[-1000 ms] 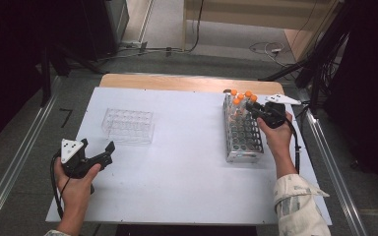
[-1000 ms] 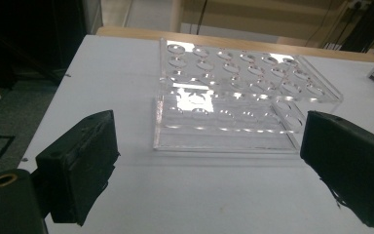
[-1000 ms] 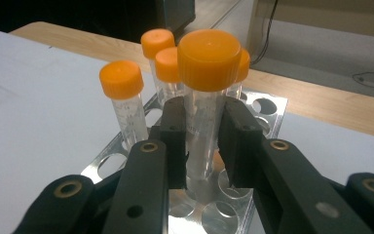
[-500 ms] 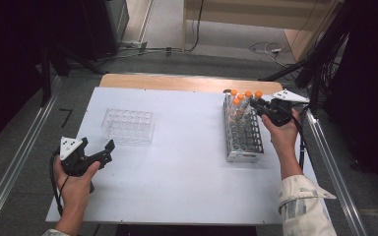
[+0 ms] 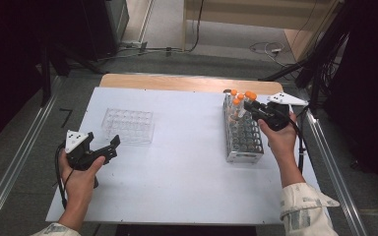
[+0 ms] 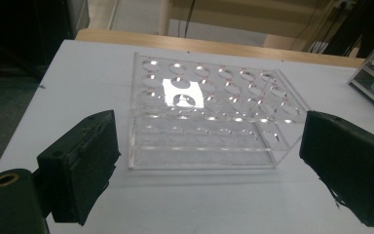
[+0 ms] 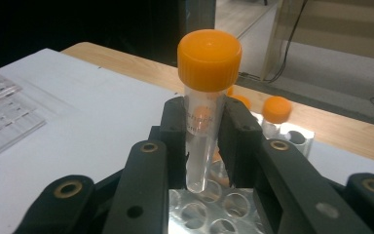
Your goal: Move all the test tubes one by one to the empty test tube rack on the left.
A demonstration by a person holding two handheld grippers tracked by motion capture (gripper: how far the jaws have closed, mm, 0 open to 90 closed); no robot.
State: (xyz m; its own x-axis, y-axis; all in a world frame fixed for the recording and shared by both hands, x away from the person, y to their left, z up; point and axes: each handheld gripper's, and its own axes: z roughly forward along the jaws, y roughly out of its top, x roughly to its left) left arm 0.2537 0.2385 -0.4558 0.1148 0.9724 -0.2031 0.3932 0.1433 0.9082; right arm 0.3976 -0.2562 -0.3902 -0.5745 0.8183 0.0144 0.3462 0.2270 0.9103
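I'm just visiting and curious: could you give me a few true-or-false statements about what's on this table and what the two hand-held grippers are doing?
1. The right gripper is clamped on an orange-capped tube. True.
2. That tube sits fully down in the metal rack. False: its bottom end is above the rack's holes.
3. The clear plastic rack is full of tubes. False: its holes are empty.
4. The left gripper is open, facing the clear plastic rack. True.
5. Other orange-capped tubes stand in the metal rack. True.
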